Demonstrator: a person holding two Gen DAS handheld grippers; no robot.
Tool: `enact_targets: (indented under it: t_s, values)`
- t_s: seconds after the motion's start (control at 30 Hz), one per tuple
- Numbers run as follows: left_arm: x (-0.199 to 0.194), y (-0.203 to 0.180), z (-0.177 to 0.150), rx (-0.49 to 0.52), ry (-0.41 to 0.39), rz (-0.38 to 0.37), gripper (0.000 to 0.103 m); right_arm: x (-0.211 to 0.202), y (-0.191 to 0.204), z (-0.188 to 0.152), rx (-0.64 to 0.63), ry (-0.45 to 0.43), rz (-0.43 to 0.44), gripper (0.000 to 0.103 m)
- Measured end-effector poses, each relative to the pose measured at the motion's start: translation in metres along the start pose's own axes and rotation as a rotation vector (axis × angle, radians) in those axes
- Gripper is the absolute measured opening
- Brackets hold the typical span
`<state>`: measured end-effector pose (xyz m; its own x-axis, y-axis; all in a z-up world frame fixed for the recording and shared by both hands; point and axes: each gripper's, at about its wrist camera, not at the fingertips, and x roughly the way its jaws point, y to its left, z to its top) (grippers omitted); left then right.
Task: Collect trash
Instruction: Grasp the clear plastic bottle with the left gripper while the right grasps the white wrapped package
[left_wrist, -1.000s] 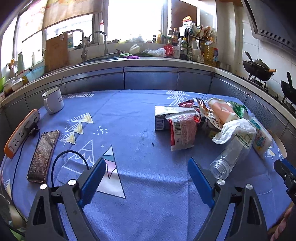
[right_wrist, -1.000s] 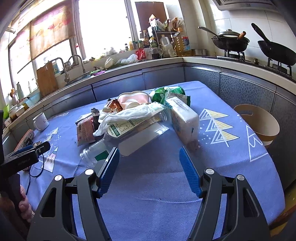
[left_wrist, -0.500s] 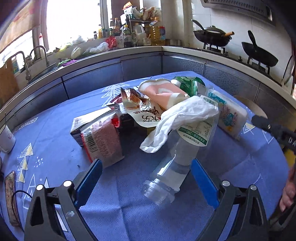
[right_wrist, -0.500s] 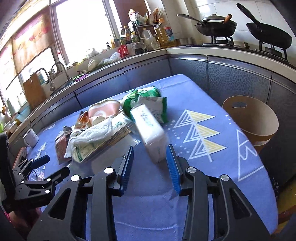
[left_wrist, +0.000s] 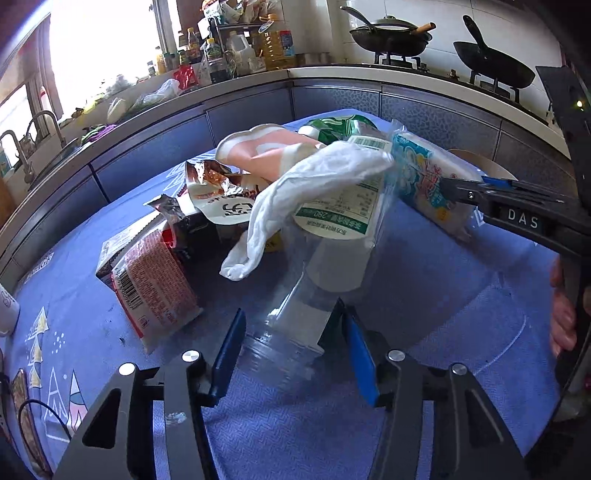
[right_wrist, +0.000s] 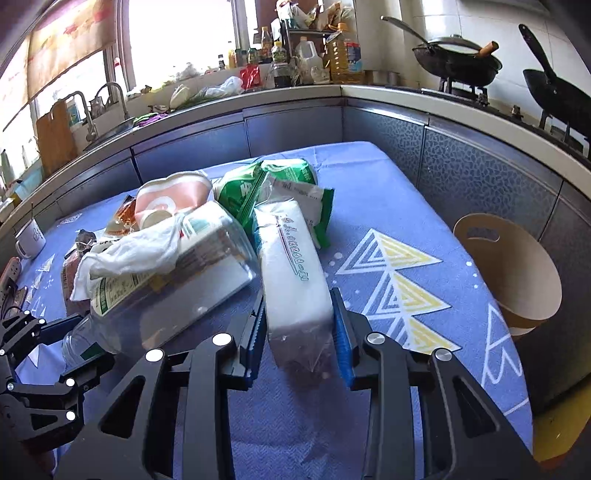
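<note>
Near the table's front edge, the left gripper (left_wrist: 291, 347) has been closing around the clear, empty plastic bottle (left_wrist: 295, 332) at its neck: light, slippery, crushable. The right gripper (right_wrist: 297, 332) has just been closing and now pinches the soft white tissue pack (right_wrist: 295, 288) at its near end.

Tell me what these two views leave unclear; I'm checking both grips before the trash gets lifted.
- Left wrist view: whether the blue fingers press the clear plastic bottle between them; its transparent neck blurs the contact.
- Right wrist view: the near end of the white tissue pack sinks into shadow between the fingers, so contact is uncertain.
- Right wrist view: inside the tan bin; its wall hides the bottom.
</note>
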<state>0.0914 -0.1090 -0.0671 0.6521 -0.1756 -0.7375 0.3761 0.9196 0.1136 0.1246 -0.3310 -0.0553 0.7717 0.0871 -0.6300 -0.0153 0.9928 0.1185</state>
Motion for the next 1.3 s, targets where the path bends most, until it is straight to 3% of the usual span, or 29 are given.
enact_targets:
  t_s: [0.27,0.5,0.53,0.57,0.6,0.73,1.13,1.3]
  values:
    - [-0.033,0.006,-0.037,-0.003,-0.013,-0.099,0.044,-0.039,0.018,-0.037,0.041,-0.007,0.06,0.031]
    - [-0.054,0.015,-0.062,-0.017,-0.014,-0.116,0.044,-0.048,0.043,-0.061,0.02,0.022,0.08,0.031]
    - [-0.056,0.015,-0.063,-0.017,-0.016,-0.105,0.05,-0.049,0.045,-0.062,0.019,0.025,0.079,0.033]
    - [-0.056,0.014,-0.063,-0.017,-0.018,-0.089,0.076,-0.049,0.046,-0.063,0.02,0.026,0.078,0.034]
    - [-0.059,0.014,-0.063,-0.021,-0.029,-0.067,0.095,-0.05,0.048,-0.063,0.021,0.028,0.079,0.034]
    - [-0.067,0.016,-0.056,-0.026,-0.067,-0.061,0.094,-0.052,0.045,-0.063,0.026,0.029,0.076,0.037]
    - [-0.048,0.001,-0.034,-0.017,-0.057,-0.07,0.094,-0.056,0.033,-0.064,0.067,0.019,0.064,0.051]
    - [-0.043,-0.004,-0.036,-0.01,-0.039,-0.06,0.086,-0.052,0.032,-0.063,0.066,0.026,0.063,0.054]
